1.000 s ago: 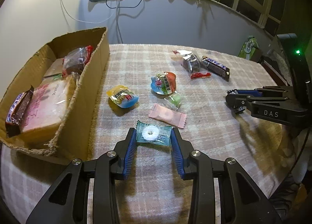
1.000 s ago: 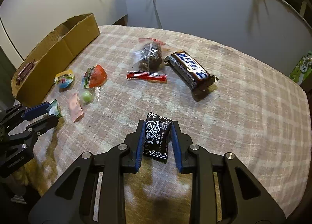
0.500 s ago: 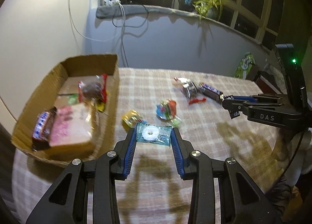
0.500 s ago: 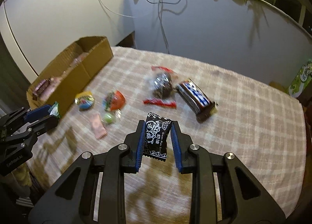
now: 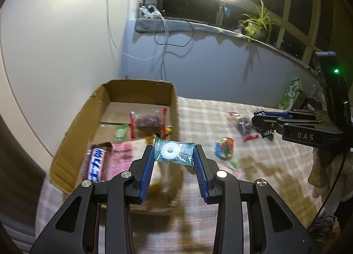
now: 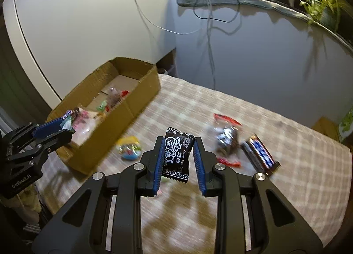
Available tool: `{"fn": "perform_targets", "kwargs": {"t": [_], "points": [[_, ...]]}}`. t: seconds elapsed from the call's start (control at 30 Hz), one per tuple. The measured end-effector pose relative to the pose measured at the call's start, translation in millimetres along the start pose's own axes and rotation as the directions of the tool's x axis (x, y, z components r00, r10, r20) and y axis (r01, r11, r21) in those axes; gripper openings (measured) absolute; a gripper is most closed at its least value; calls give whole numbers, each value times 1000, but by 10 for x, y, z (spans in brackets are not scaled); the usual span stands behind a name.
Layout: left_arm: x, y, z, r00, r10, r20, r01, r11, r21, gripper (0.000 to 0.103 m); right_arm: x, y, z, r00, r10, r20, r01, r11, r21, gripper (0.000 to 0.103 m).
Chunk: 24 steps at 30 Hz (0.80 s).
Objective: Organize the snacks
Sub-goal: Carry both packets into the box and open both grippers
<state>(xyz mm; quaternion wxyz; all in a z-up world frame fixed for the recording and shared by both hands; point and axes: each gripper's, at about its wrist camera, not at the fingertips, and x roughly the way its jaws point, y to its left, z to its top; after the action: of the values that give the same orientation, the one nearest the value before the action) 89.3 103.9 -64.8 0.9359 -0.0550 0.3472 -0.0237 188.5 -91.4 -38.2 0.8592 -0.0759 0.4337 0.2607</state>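
My left gripper (image 5: 173, 154) is shut on a teal candy packet (image 5: 174, 151) with a white ring in it, held in the air above the near right corner of the cardboard box (image 5: 72, 130). The box holds several snacks, among them a chocolate bar (image 5: 97, 162) and a pink pack (image 5: 121, 158). My right gripper (image 6: 179, 154) is shut on a black plum-candy packet (image 6: 177, 154), held above the table. The left gripper also shows in the right wrist view (image 6: 53, 131), over the box (image 6: 132, 99).
On the checked tablecloth (image 6: 297, 165) lie a blue chocolate bar (image 6: 260, 154), a clear bag of dark sweets (image 6: 227, 137), a red strip (image 6: 229, 161) and a yellow-blue sweet (image 6: 129, 150). A green carton (image 5: 291, 93) stands at the far right edge.
Both grippers have risen well above the table with their packets. The left one has moved left, over the box's near corner. The right one has swung toward the box.
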Motion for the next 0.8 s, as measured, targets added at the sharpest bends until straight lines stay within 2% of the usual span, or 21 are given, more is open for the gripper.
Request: {"fn": "perform_targets", "kwargs": {"t": [0.57, 0.8], "points": [[114, 462, 119, 999, 46, 9, -45, 998, -50, 35, 554, 624, 585, 994, 111, -9, -111, 992, -57, 27], [188, 578, 148, 999, 53, 5, -52, 997, -60, 35, 818, 808, 718, 989, 143, -31, -145, 987, -71, 27]]}}
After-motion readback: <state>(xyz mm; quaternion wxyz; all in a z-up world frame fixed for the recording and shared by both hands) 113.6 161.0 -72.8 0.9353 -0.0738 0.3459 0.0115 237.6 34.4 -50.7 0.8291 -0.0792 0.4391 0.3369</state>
